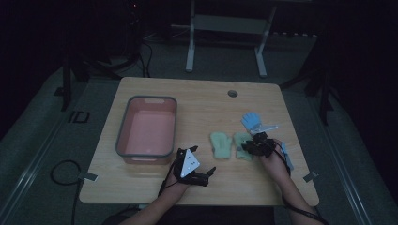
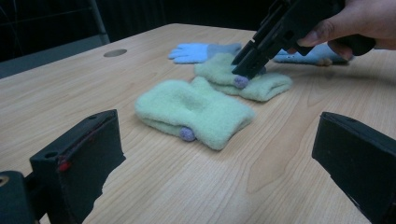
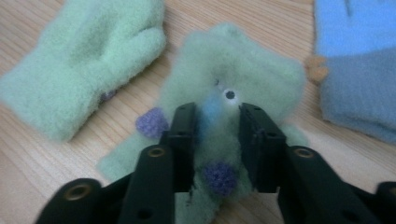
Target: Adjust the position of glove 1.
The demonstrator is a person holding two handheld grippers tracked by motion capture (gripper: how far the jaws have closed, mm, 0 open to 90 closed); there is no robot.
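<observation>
Right gripper (image 3: pixel 217 140): jaws pinched on a fold of the right-hand green mitten (image 3: pixel 233 79), fleece bunched between the two black pads, tips pressed down into the cloth
Right-hand green mitten: flat on the wooden table (image 1: pixel 197 101), just beside its twin, purple pompoms showing near the jaws; one small round eye visible just above the pads
Left-hand green mitten (image 2: pixel 194 112): flat on the table, free of both grippers, a purple pompom at its near edge
Left gripper (image 1: pixel 199 174): jaws spread wide with only bare tabletop between them, held low near the table's front edge, well apart from the mittens, pointed toward them
Blue glove (image 1: pixel 251 121): on the table behind the green pair, near the right gripper
Second blue piece (image 2: pixel 322 53): partly hidden behind the right hand; shape hard to tell
Pink tub (image 1: pixel 146 129): grey-rimmed, on the left half of the table, beyond the left gripper
</observation>
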